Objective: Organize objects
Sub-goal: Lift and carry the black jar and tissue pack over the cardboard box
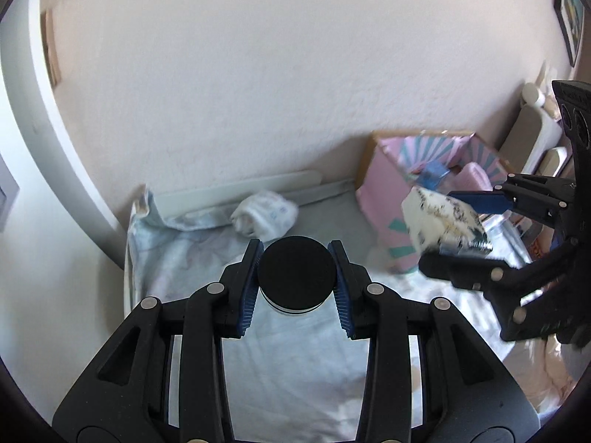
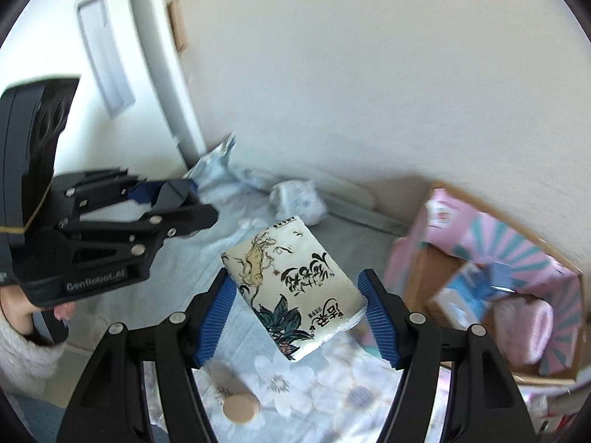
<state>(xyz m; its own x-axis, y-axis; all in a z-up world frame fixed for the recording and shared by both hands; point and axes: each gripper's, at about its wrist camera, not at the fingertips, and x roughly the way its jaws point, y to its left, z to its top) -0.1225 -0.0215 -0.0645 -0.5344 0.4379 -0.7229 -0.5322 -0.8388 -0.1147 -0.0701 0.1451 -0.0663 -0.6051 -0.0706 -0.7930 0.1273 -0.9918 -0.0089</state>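
Two handheld black grippers with blue ribbed pads, each angled downward. The left gripper [image 1: 296, 267] has its jaws drawn in tight, both pads pressed against the sides of a round black-lidded jar [image 1: 295, 280] that it holds clear of the bed. The right gripper [image 2: 297, 291] stands about half spread, its pads clamped on the long edges of a white printed packet [image 2: 291, 291], held tilted in the air. A hand [image 2: 61, 313] in a fuzzy pale sleeve [image 2: 22, 354] grips the left gripper's handle from below.
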